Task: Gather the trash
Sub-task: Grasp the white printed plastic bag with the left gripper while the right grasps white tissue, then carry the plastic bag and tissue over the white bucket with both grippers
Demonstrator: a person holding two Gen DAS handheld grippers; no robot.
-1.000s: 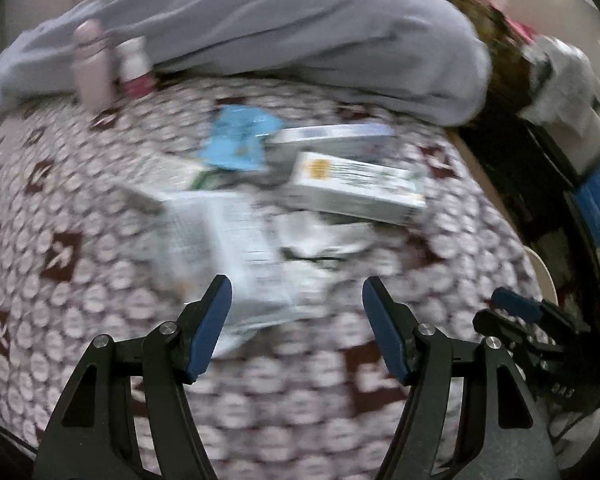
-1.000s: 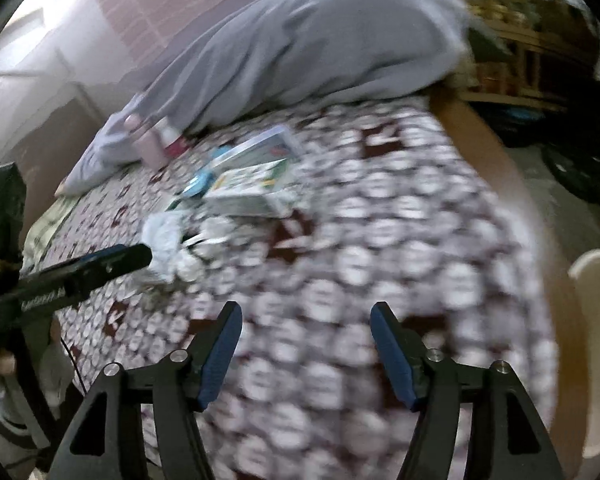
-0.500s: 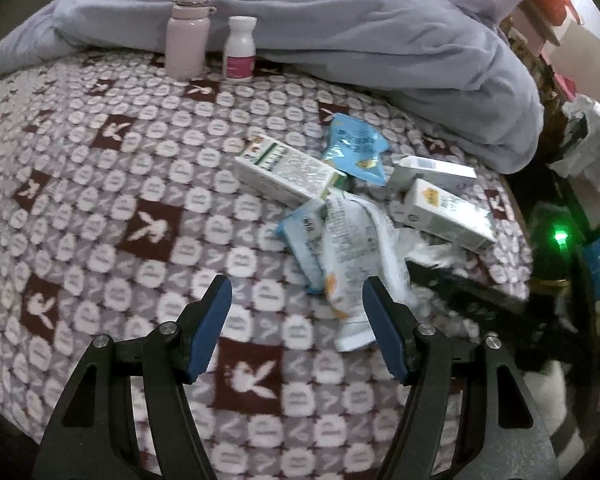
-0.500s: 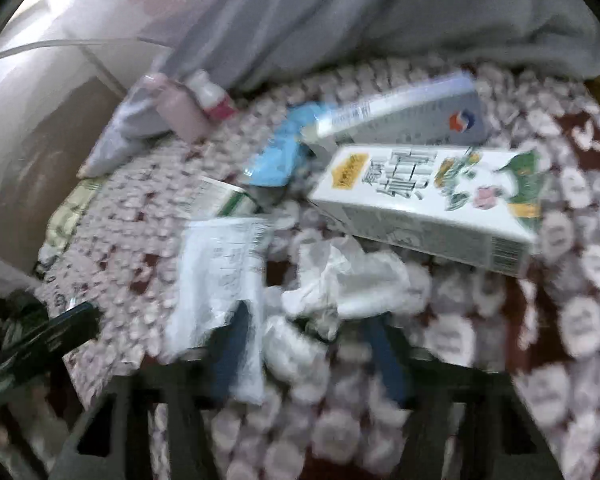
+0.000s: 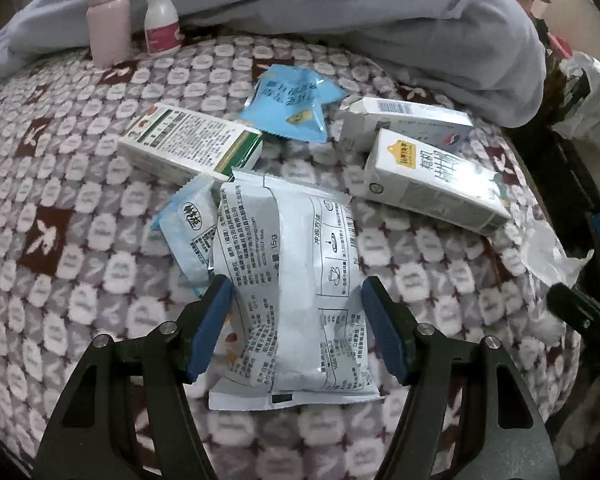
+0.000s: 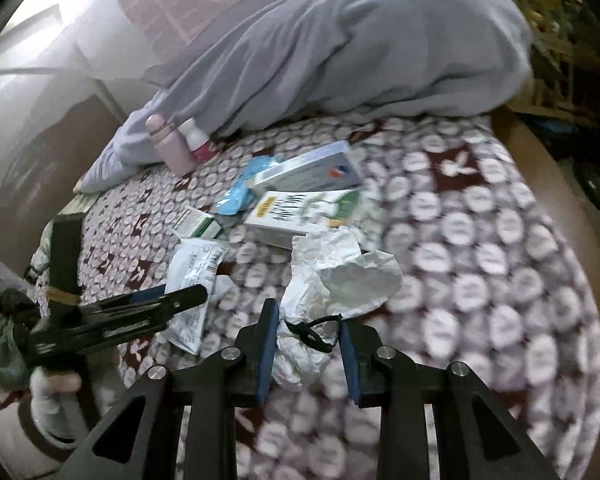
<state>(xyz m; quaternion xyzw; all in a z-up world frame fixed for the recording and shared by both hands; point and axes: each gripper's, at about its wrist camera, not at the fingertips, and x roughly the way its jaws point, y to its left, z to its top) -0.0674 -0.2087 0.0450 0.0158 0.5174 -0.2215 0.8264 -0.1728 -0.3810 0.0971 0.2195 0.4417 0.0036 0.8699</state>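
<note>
Trash lies on a patterned blanket (image 5: 80, 240). My left gripper (image 5: 296, 332) is open, its fingers astride a white snack packet (image 5: 296, 280) that lies flat. Beyond it are a small blue-white packet (image 5: 192, 232), a green-white carton (image 5: 188, 144), a blue wrapper (image 5: 292, 104) and two milk cartons (image 5: 432, 184). My right gripper (image 6: 308, 352) is shut on a crumpled white tissue (image 6: 336, 280) with a black cord. The white packet also shows in the right wrist view (image 6: 196, 272), under the left gripper's fingers (image 6: 168, 300).
A pink bottle (image 5: 108, 12) and a small white bottle (image 5: 162, 20) stand at the back by a grey duvet (image 5: 380, 20). The bed's wooden edge (image 6: 560, 208) runs down the right. Clutter and a dark shelf (image 5: 580, 120) lie beyond.
My left gripper has moved down and forward over the white packet. My right gripper has closed on the crumpled tissue and pulled back with it.
</note>
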